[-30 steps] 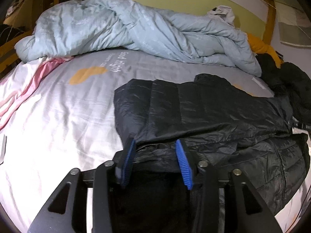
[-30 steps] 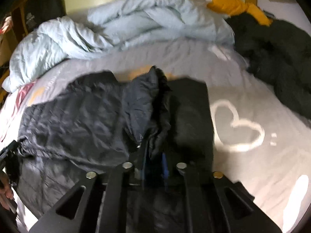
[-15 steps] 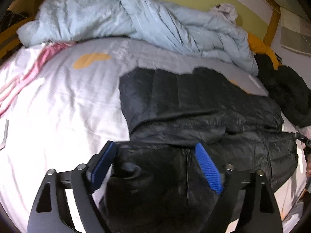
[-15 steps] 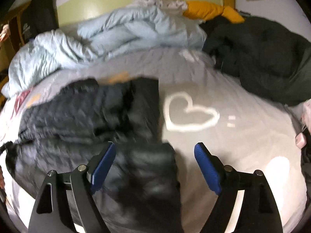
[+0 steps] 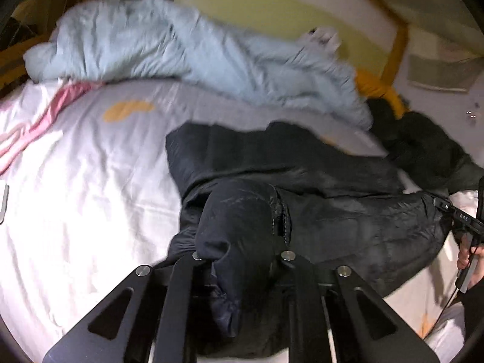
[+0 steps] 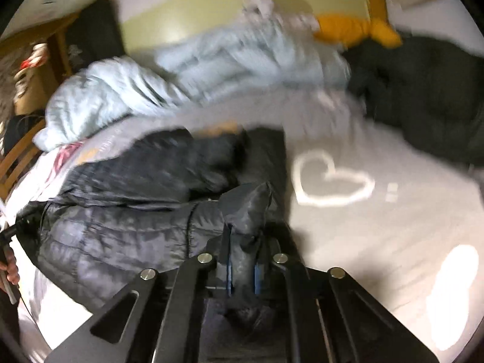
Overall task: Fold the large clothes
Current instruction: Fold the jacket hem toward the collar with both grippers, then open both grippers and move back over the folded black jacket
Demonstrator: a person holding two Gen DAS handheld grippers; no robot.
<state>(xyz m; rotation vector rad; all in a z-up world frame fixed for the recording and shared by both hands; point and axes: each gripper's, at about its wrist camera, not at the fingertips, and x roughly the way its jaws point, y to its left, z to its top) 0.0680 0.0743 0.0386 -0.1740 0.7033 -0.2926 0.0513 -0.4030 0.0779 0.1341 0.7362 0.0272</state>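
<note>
A black quilted puffer jacket (image 5: 302, 181) lies partly folded across the bed; it also shows in the right wrist view (image 6: 121, 217). My left gripper (image 5: 239, 260) is shut on a bunched fold of the jacket's near edge, which covers its pads. My right gripper (image 6: 242, 269) is shut on another raised fold of the jacket at its right end, the blue pads (image 6: 229, 272) pinching the fabric. Both folds are lifted slightly off the sheet.
A crumpled light-blue duvet (image 5: 181, 48) lies along the far side of the bed. A dark garment pile (image 6: 423, 90) and a yellow cloth (image 6: 357, 30) lie at the far right. The grey sheet carries a white heart print (image 6: 329, 178). Wooden furniture (image 6: 18, 157) stands at the left.
Half a second ago both grippers were open over the jacket's near edge. Now both have closed on folds of the jacket and lifted them slightly.
</note>
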